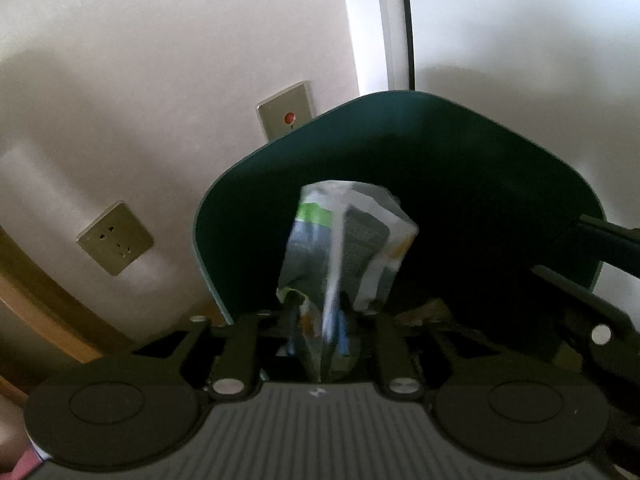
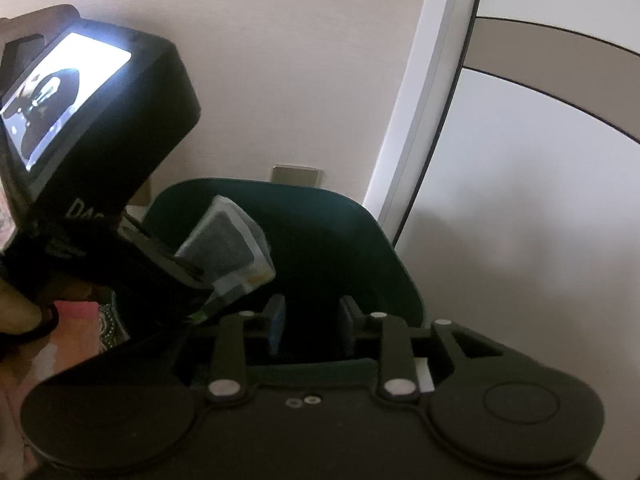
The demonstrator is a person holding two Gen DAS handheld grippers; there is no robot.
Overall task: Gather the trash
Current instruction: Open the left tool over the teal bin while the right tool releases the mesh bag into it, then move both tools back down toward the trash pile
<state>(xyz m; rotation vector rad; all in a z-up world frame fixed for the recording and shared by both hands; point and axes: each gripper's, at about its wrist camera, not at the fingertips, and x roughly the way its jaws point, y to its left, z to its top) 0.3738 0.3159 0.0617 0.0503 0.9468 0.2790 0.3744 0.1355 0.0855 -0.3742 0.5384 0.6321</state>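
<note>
Far left in the left wrist view there's a wall socket (image 1: 115, 238) low on the wall, then a steel switch plate (image 1: 285, 110) w/ a red dot a bit higher. Neither matters for the job, just landmarks.

Moving right: the dark green bin (image 1: 224, 216) sits right against the wall, mouth facing the cams. The crumpled wrapper (image 1: 344, 240) (white/blue/green printed foil, looks like a snack pack) sticks up from between the left gripper (image 1: 320, 320) fingers and hangs over the bin opening. Jaws are narrowly apart w/ the wrapper's lower end between them. Can't say for sure if the pads press on it or it's already loose; too blurry down there. Imo it's held over the mouth precisely so it drops inside once freed.

Right wrist view, left to right: a hand (image 2: 18, 308) wraps the left unit's handle, its lit screen tilted up, and the wrapper (image 2: 228, 244) pokes out past that gripper's tip, above the bin (image 2: 384, 248). Then the right gripper (image 2: 310, 326): blue pads clearly parted, nothing between them, only the dark bin interior behind. It's parked at the near rim, prob bc its own bit of trash is done, tho that's a guess.

Far right: white door frame (image 2: 420, 120) and plain wall.

Risk imo: light wrapper could snag on a pad instead of falling.
</note>
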